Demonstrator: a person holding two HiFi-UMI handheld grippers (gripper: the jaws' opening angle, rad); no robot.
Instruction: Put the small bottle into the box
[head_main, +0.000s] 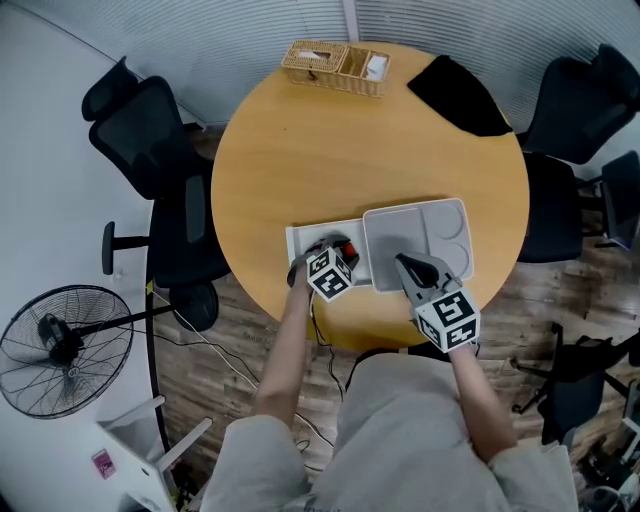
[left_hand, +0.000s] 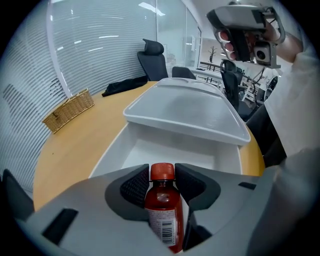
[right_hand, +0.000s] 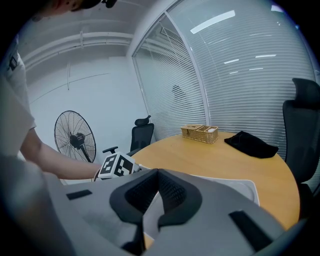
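Our left gripper (left_hand: 162, 176) is clamped on the neck of the small bottle (left_hand: 163, 207), cap forward, just over the open box (left_hand: 114, 150) at the near edge of the table (head_main: 330, 150); we judge this keeps it clear of the rim for lowering in. The lid (left_hand: 185, 112) rests shoved to the right on the box's rim, baring the left compartment. Our right gripper (right_hand: 151, 197) hovers over the lid, jaws together and empty.
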